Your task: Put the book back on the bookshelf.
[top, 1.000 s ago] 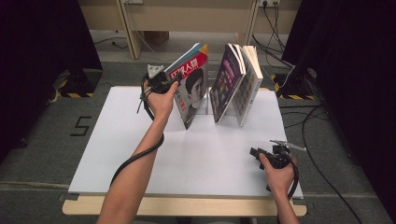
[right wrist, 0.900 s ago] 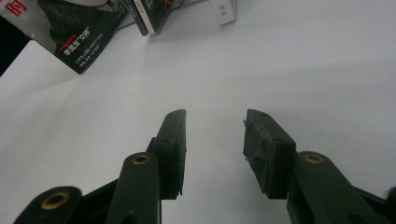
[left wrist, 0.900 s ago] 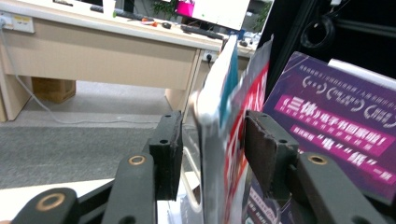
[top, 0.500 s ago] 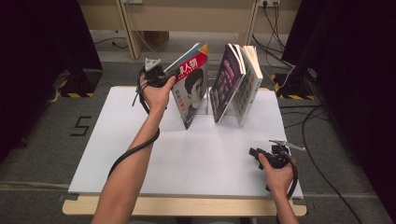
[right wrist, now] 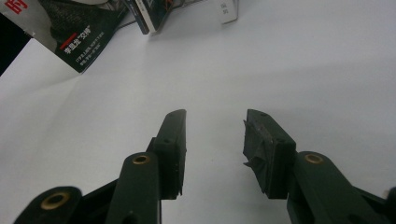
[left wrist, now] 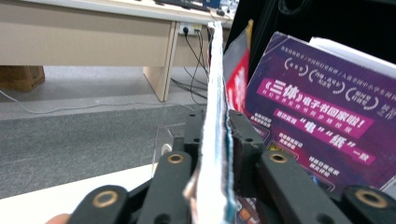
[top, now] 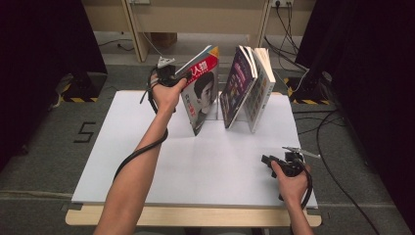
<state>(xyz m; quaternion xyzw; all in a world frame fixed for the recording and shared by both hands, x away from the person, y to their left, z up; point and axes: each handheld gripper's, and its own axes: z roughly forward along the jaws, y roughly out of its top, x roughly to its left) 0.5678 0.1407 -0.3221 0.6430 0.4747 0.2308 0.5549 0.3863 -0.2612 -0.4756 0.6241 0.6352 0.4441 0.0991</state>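
left tool (left wrist: 215, 154): we've just been closing its jaws, now clamped on the magazine's (top: 199, 90) top edge, far surface | right tool (right wrist: 214, 149): open, empty | risk: thin pages slip, magazine topples onto books (top: 247, 85)

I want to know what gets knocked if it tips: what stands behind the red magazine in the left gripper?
Beside the red magazine, on its far side from the left gripper, purple-covered books lean upright. A clear stand's base is partly covered.
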